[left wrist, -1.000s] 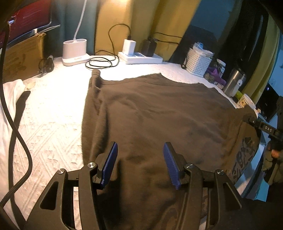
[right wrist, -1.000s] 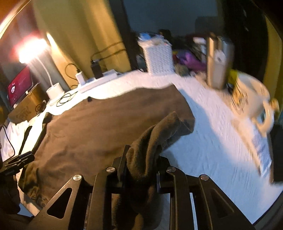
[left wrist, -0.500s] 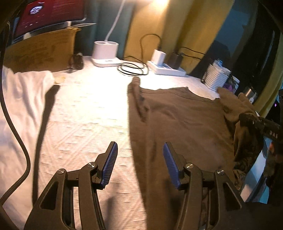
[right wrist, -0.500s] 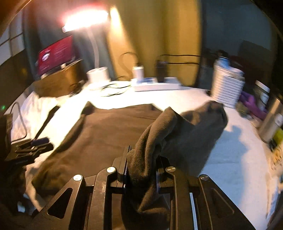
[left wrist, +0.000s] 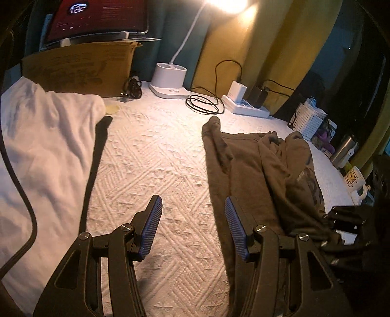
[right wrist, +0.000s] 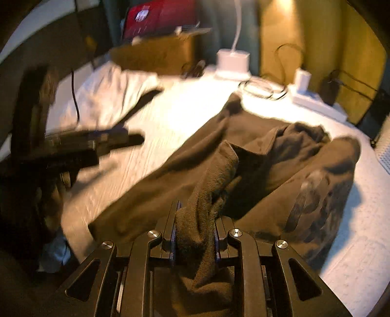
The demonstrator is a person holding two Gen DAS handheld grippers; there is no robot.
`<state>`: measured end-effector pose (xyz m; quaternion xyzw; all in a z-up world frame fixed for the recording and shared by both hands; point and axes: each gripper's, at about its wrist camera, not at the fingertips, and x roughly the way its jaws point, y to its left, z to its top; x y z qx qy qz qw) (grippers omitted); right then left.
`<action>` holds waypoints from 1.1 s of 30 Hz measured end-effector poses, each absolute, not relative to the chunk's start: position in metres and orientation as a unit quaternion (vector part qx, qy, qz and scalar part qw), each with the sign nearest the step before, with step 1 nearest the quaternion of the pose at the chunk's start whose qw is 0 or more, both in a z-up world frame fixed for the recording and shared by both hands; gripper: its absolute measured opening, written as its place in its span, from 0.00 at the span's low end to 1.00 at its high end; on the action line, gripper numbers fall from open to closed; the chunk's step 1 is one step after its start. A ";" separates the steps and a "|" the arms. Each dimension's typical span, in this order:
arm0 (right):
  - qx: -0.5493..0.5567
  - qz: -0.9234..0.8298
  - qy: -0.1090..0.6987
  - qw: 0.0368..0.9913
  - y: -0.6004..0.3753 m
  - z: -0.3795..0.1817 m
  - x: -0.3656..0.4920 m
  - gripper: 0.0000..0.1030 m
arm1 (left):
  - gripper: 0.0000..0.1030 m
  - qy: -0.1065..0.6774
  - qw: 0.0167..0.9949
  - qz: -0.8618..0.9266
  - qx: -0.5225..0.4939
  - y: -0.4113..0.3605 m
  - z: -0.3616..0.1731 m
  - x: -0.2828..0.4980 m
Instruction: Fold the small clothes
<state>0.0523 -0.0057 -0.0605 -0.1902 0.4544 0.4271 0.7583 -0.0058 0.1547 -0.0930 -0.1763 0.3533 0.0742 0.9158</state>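
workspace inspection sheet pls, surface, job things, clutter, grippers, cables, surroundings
surface: white textured cover.
job's things: brown shirt part folded, one side drawn over; white cloth at left.
clutter: lamp base, basket, steel cup, mug.
grippers: left hand-held gripper open, empty; right hand-held gripper shut on the shirt, jaws just opening slightly.
cables: coiled cable by power strip.
surroundings: cardboard box, red screen, curtains.

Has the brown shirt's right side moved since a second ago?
Yes. The right gripper, clamped on the brown shirt, has carried that side leftward over the body, away from the white basket; its jaws have just been opening slightly.
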 end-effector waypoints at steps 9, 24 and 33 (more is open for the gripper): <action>-0.182 0.480 0.419 0.749 -0.011 -0.045 0.023 0.71 | 0.52 0.339 0.924 0.084 -0.157 0.153 -0.077 -0.010; -0.075 0.324 0.417 0.846 -0.155 -0.029 0.084 0.71 | 0.63 0.333 0.937 -0.075 -0.071 0.042 -0.043 0.019; -0.114 0.360 0.451 0.809 -0.132 -0.080 0.067 0.71 | 0.22 0.434 0.900 -0.040 -0.001 0.028 -0.100 0.017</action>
